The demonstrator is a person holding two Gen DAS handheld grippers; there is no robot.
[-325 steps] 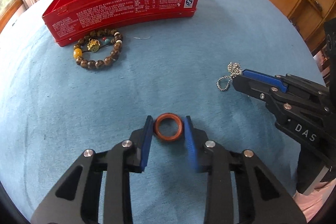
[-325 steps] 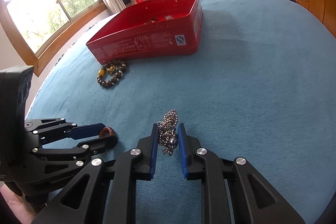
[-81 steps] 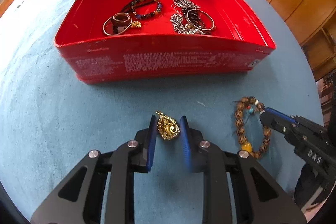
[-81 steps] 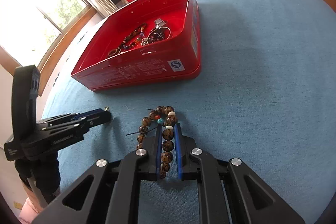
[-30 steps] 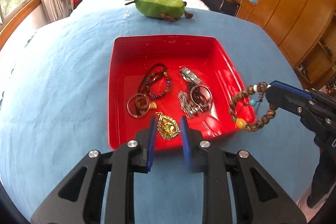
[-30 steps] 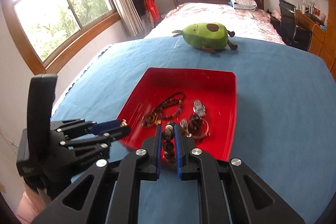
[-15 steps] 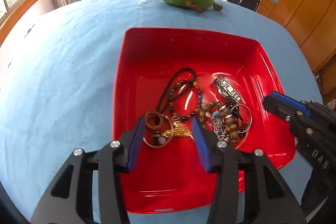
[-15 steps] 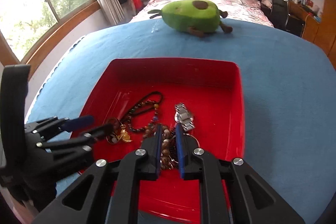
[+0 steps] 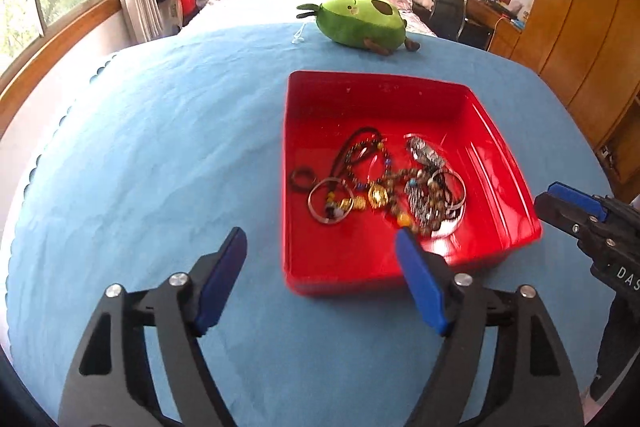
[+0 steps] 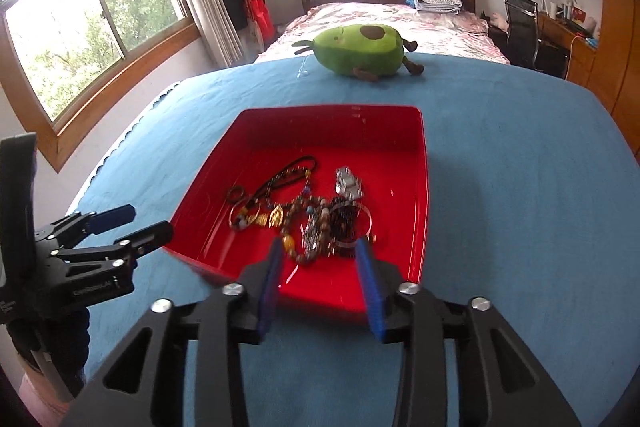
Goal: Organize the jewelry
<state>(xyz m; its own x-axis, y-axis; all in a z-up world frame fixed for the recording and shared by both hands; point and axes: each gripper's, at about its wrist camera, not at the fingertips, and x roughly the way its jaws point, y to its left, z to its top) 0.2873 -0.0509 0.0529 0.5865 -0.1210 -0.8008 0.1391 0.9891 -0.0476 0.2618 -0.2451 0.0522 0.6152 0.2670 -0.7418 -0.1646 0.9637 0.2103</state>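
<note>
Both grippers empty above the red tin of jewelry

The left gripper (image 9: 320, 247) and right gripper (image 10: 320, 251) have just been opening; their jaws stand apart with nothing between them. The gold pendant (image 9: 378, 195) and wooden bead bracelet (image 10: 308, 223) lie in the red tin (image 9: 500, 163) among other bracelets and chains, on the blue table (image 9: 160, 147), near a green avocado plush (image 10: 360, 49).

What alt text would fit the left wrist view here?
An open left gripper, nothing between its blue fingers, hangs over the near edge of a red tin holding a tangle of jewelry on a blue cloth. The right gripper shows at right; a green avocado plush lies beyond.
</note>
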